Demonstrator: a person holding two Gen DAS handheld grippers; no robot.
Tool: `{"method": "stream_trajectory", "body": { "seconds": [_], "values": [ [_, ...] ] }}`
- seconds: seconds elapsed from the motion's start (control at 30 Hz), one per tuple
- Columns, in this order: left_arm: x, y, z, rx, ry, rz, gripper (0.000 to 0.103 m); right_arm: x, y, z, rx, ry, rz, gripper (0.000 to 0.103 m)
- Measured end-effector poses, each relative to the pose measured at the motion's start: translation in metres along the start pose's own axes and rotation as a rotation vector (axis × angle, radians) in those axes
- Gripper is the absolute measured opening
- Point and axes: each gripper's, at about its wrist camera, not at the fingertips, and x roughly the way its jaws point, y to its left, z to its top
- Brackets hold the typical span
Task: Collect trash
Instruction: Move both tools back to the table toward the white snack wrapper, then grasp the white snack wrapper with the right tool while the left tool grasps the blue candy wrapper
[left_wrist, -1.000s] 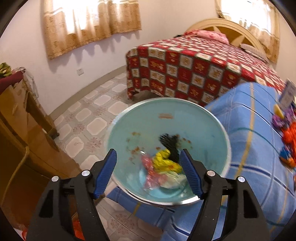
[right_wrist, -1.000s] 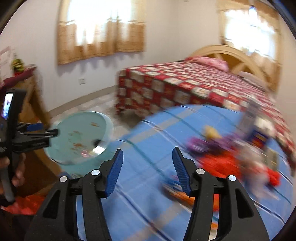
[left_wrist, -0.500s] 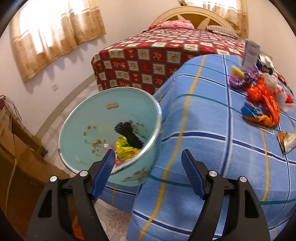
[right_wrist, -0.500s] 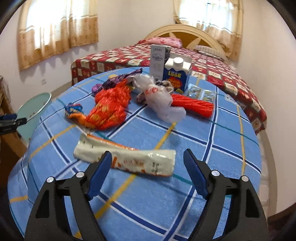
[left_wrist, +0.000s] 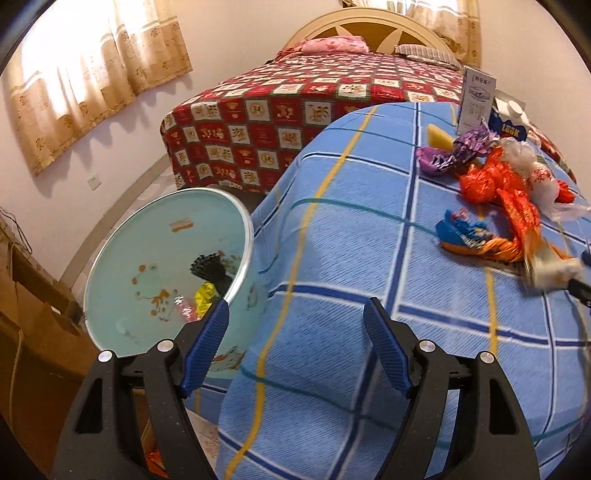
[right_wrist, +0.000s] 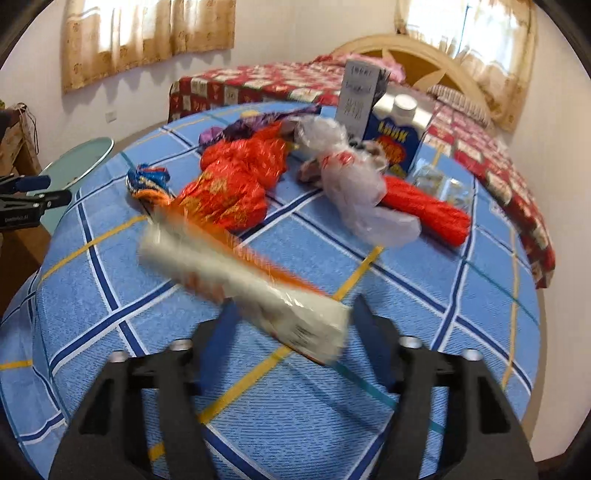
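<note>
My right gripper (right_wrist: 291, 317) has just been closing on the white wrapper (right_wrist: 243, 284); left gripper (left_wrist: 295, 343) hangs open, empty. Bin (left_wrist: 147, 258) holds a few scraps, most trash (right_wrist: 236, 177) left on the bed.

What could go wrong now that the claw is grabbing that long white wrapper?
1. The right gripper has just been closing on the long white wrapper, but only near one end, so the rest might flop and slip out.
2. The bin sits beyond the blue bedspread, so a slip on the way could land on the floor.
</note>
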Motion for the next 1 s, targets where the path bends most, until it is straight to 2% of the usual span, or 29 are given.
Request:
{"method": "stream_trajectory", "body": {
  "seconds": [0.13,0.17,0.23,0.3,0.33,0.37,0.4,0.5,0.6,0.63,0.67,0.7,0.8,0.87,1.0],
  "values": [
    [-0.001,-0.007,0.005,0.007,-0.006,-0.017,0.074,0.001,0.000,-0.004,0.036,0.014,0.040,0.036],
    [-0.002,-0.008,0.006,0.009,-0.008,-0.019,0.074,-0.001,0.000,-0.005,0.050,0.011,0.049,0.031],
    [-0.004,-0.009,0.008,0.010,-0.014,-0.021,0.074,-0.007,0.000,-0.006,0.079,0.010,0.081,0.030],
    [-0.007,-0.008,0.009,0.008,-0.019,-0.022,0.074,-0.015,0.003,-0.005,0.074,-0.011,0.077,0.031],
    [-0.007,-0.006,0.009,0.007,-0.020,-0.020,0.074,-0.020,0.004,-0.003,0.073,-0.037,0.077,0.044],
    [-0.008,-0.004,0.010,0.002,-0.022,-0.017,0.074,-0.023,0.004,-0.001,0.075,-0.053,0.081,0.063],
    [-0.007,-0.003,0.010,-0.001,-0.022,-0.017,0.074,-0.025,0.005,0.001,0.072,-0.073,0.079,0.068],
    [-0.006,0.002,0.011,-0.005,-0.023,-0.003,0.074,-0.022,0.013,0.011,0.019,-0.088,0.064,0.069],
    [-0.002,0.008,0.011,-0.020,-0.013,0.000,0.074,-0.009,0.026,0.018,-0.044,-0.052,0.111,0.067],
    [-0.002,0.009,0.011,-0.022,-0.014,0.000,0.074,-0.006,0.029,0.020,-0.062,-0.040,0.117,0.062],
    [-0.001,0.010,0.011,-0.022,-0.014,0.000,0.074,-0.002,0.033,0.020,-0.081,-0.022,0.112,0.051],
    [-0.001,0.011,0.011,-0.021,-0.014,0.000,0.074,0.003,0.036,0.021,-0.100,0.003,0.103,0.044],
    [-0.002,0.010,0.012,-0.025,-0.016,-0.014,0.074,0.009,0.041,0.021,-0.116,0.037,0.121,0.035],
    [-0.004,0.006,0.014,-0.015,-0.026,-0.023,0.074,0.006,0.039,0.019,-0.094,0.039,0.141,0.024],
    [-0.007,-0.007,0.019,0.003,-0.037,-0.047,0.074,-0.007,0.043,0.007,-0.067,0.023,0.139,0.016]
  ]
}}
